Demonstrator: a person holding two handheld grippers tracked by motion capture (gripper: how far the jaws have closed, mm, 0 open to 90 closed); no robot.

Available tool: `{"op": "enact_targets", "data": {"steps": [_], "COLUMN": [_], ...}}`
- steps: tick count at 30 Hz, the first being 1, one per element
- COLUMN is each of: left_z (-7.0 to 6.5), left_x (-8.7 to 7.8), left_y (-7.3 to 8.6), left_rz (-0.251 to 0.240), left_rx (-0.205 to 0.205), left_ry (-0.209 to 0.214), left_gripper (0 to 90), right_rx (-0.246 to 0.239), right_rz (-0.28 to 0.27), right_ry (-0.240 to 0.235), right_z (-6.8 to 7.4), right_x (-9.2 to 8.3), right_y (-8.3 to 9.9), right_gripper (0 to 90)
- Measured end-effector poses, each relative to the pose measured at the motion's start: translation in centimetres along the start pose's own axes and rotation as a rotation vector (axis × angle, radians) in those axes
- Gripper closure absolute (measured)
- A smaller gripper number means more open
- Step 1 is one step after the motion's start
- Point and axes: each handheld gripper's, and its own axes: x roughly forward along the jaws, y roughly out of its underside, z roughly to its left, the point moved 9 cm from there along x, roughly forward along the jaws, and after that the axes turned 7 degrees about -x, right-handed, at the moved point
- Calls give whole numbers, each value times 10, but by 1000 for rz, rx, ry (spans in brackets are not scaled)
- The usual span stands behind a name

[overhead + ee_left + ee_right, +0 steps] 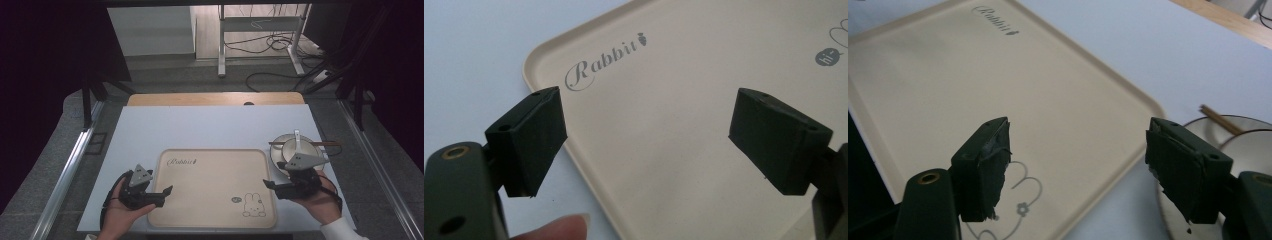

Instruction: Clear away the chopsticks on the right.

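A beige tray lies flat on the white surface, its long axis running left to right between the two hands, and both sets of tongs face it from opposite short edges. The left tongs sit at the tray's left edge with jaws apart and nothing between them; in the left gripper view that edge runs between the jaws near the printed word. The right tongs hover at the right edge, also apart and empty; in the right gripper view the tray's near corner and the rabbit drawing lie just ahead. Just behind the right hand, to the right of the tray, stands a plate carrying a bowl, a spoon and chopsticks laid across. That stack is nearest the right tongs and lies close enough to be knocked if the hand swings back. The tray itself is bare, with nothing on it.
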Motion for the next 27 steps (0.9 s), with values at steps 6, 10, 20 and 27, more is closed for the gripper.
{"op": "enact_targets", "data": {"steps": [6,10,20,27], "left_z": [-1,-1,-1,-1], "left_x": [1,1,2,3], "left_y": [0,1,2,3], "left_rz": [5,10,16,20], "left_rx": [9,15,13,16], "left_ry": [2,1,-3,-1], "left_gripper": [152,152,152,152], "right_rx": [42,71,185,235], "right_rz": [54,68,116,123], "right_ry": [76,86,168,237], "right_z": [-41,-59,-115,-146], "right_x": [-10,-12,-15,-28], "right_y": [-19,-23,-8,2], "right_gripper": [303,318,359,392]}}
